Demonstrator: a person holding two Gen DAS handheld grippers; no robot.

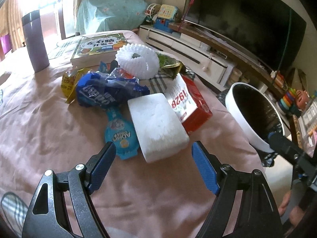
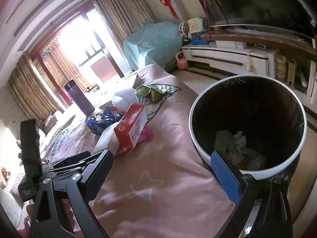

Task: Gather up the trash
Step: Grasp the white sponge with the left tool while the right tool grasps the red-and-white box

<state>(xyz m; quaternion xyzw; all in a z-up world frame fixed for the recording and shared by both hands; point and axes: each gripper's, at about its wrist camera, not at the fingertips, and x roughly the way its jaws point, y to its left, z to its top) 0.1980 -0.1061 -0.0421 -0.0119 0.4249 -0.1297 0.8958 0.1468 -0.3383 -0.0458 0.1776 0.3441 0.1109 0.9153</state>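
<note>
A heap of trash lies on the pink cloth: a white foam block, a red and white carton, a blue crumpled wrapper, a light blue pouch, a yellow wrapper, a white foam net ring and a green wrapper. My left gripper is open and empty, just short of the foam block. A white-rimmed bin with a black liner holds some trash. My right gripper is open and empty beside the bin, its right finger in front of the rim. The carton shows there too.
A purple tumbler and a children's book stand behind the heap. A TV on a white low cabinet runs along the right. Toys and a covered object are at the back. The bin hangs off the table's right edge.
</note>
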